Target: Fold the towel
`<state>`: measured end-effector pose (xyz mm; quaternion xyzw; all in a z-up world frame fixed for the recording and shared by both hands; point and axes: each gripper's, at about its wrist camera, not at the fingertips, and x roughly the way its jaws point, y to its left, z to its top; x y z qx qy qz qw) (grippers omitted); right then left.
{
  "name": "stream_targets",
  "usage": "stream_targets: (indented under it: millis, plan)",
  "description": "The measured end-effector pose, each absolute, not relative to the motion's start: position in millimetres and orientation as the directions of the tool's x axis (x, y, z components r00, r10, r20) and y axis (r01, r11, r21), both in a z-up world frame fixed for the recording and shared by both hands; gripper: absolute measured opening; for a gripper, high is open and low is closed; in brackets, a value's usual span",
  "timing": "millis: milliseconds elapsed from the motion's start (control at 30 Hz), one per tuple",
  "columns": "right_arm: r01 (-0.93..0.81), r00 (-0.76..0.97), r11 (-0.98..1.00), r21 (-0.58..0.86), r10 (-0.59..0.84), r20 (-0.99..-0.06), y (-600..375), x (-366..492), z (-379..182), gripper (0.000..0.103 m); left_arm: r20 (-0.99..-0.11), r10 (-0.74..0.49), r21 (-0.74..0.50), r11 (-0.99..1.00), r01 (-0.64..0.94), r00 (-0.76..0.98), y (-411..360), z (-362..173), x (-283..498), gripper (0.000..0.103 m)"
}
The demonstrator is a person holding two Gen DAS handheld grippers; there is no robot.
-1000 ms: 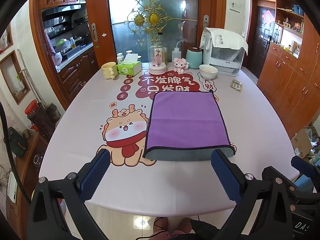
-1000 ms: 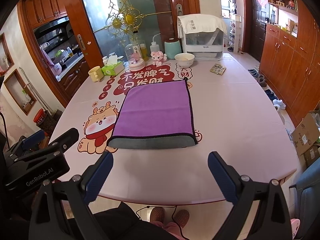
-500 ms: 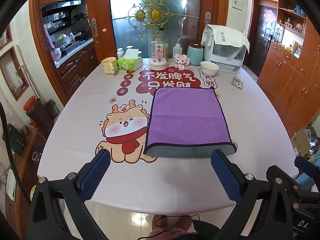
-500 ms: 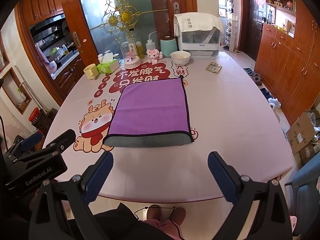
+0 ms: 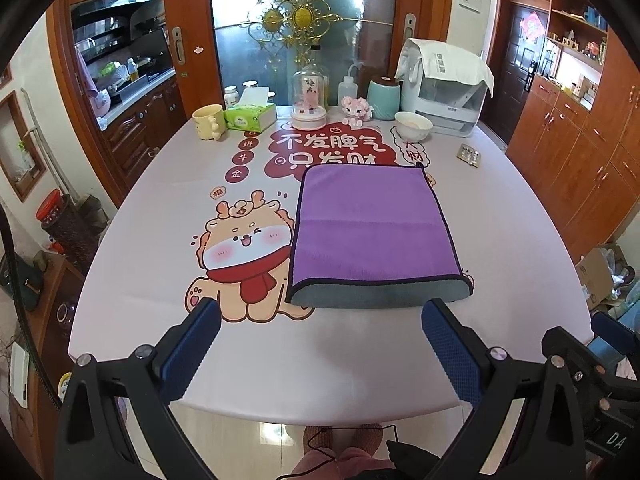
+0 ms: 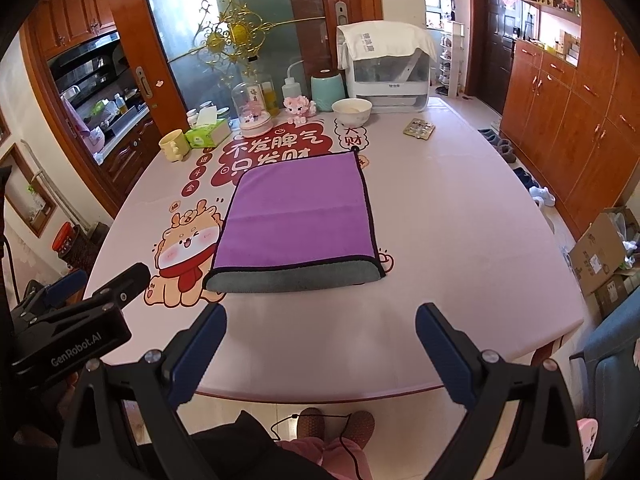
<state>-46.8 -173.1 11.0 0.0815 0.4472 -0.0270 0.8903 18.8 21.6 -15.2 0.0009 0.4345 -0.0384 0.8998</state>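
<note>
A purple towel (image 5: 370, 224) with a black hem lies flat on the pink printed table (image 5: 500, 240), folded over so its grey underside shows along the near edge. It also shows in the right wrist view (image 6: 300, 220). My left gripper (image 5: 320, 316) is open and empty, above the table's near edge, short of the towel. My right gripper (image 6: 320, 316) is open and empty, also short of the towel's near edge. The left gripper's body (image 6: 68, 324) shows at the right wrist view's lower left.
At the table's far end stand a yellow mug (image 5: 208, 120), a tissue box (image 5: 250, 116), a glass dome (image 5: 309, 100), a squeeze bottle (image 5: 348, 88), a teal jar (image 5: 383, 96), a white bowl (image 5: 413, 124) and a covered appliance (image 5: 444, 88). A blister pack (image 5: 469, 155) lies at the right.
Both grippers have risen and drawn back slightly, so the towel sits a little farther and lower in view. The towel has not moved. Both stay open.
</note>
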Motion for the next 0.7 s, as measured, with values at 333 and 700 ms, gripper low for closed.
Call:
stream_targets:
  millis: [333, 700]
  plan:
    - [0.212, 0.61, 0.964, 0.16, -0.003, -0.792, -171.3, -35.3, 6.9, 0.096, -0.8, -0.12, -0.042, 0.989, 0.145, 0.588, 40.4, -22.0, 43.8, 0.1]
    - [0.247, 0.608, 0.959, 0.137, -0.043, -0.793, -174.5, -27.7, -0.9, 0.095, -0.82, -0.167, -0.051, 0.974, 0.22, 0.547, 48.8, -35.8, 70.8, 0.1]
